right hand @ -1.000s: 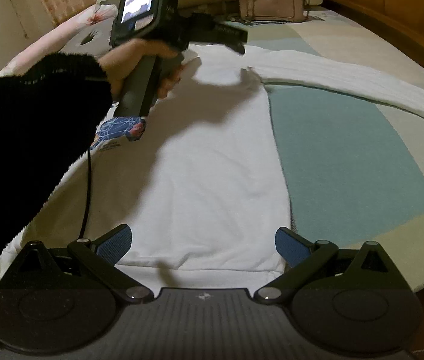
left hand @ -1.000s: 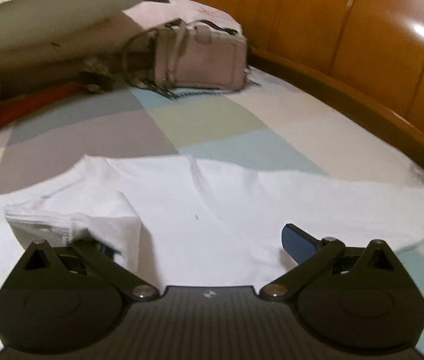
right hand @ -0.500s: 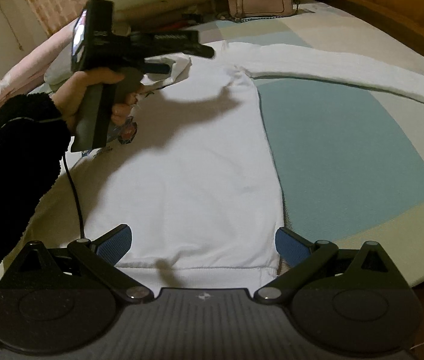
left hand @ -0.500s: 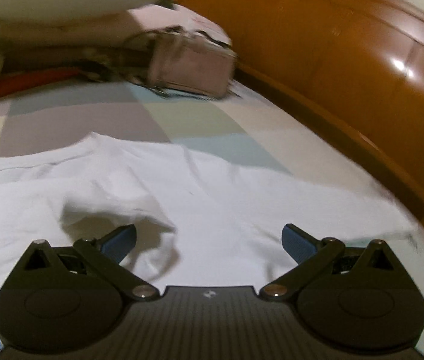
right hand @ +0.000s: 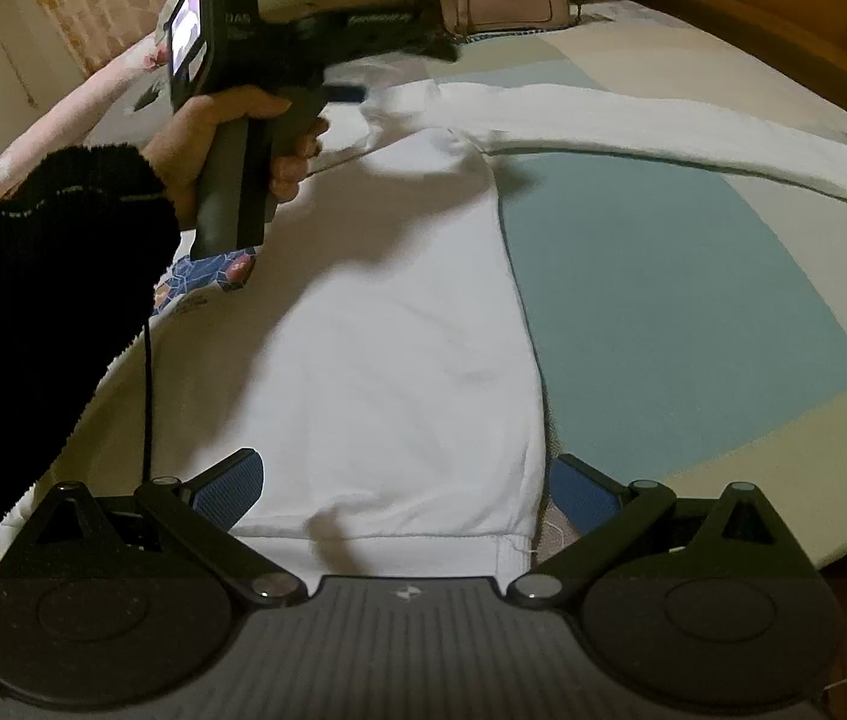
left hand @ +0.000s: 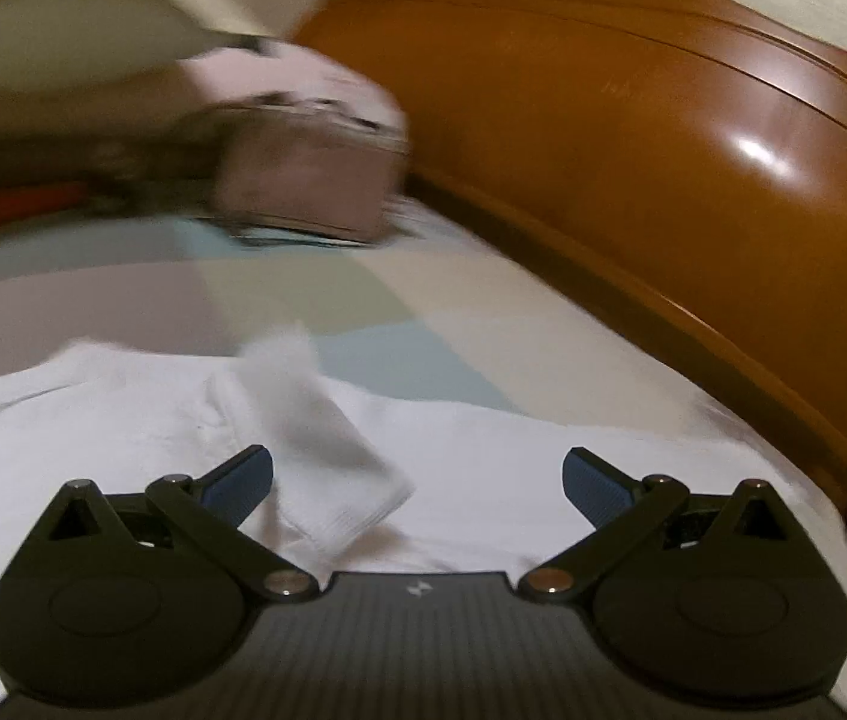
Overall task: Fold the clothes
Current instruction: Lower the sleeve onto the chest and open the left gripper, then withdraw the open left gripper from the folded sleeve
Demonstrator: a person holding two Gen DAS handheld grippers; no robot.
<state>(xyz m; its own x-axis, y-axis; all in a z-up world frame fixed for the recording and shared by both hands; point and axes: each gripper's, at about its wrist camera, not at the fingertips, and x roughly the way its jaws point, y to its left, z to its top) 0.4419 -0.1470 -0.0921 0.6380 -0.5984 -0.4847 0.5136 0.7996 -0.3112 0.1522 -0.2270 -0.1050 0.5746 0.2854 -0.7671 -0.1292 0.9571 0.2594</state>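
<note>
Looking along our right gripper [right hand: 402, 489], we see its blue-padded jaws spread wide apart, holding nothing, poised low over the bottom hem of the white long-sleeved sweatshirt [right hand: 399, 354]. That garment lies flat along the pastel colour-blocked bedspread [right hand: 675, 312], its body running away from us and one long sleeve stretched out to the right across the bed. A colourful printed patch on the shirt shows just below our left hand [right hand: 231, 138], which emerges from a black fuzzy sleeve [right hand: 39, 276] and grips the handle of the dark left gripper [left hand: 417, 480] over the collar end.

From the left wrist view, heavily blurred, our left gripper's jaws also stand apart and empty. Between and just ahead of them a ribbed white cuff or folded edge of the sweatshirt rises from the cloth; we cannot tell whether it touches the left pad. Beyond lie a pale pink handbag [left hand: 309, 180] near a cream pillow [left hand: 63, 54], and the glossy orange wooden headboard [left hand: 633, 138] curves along the right.
</note>
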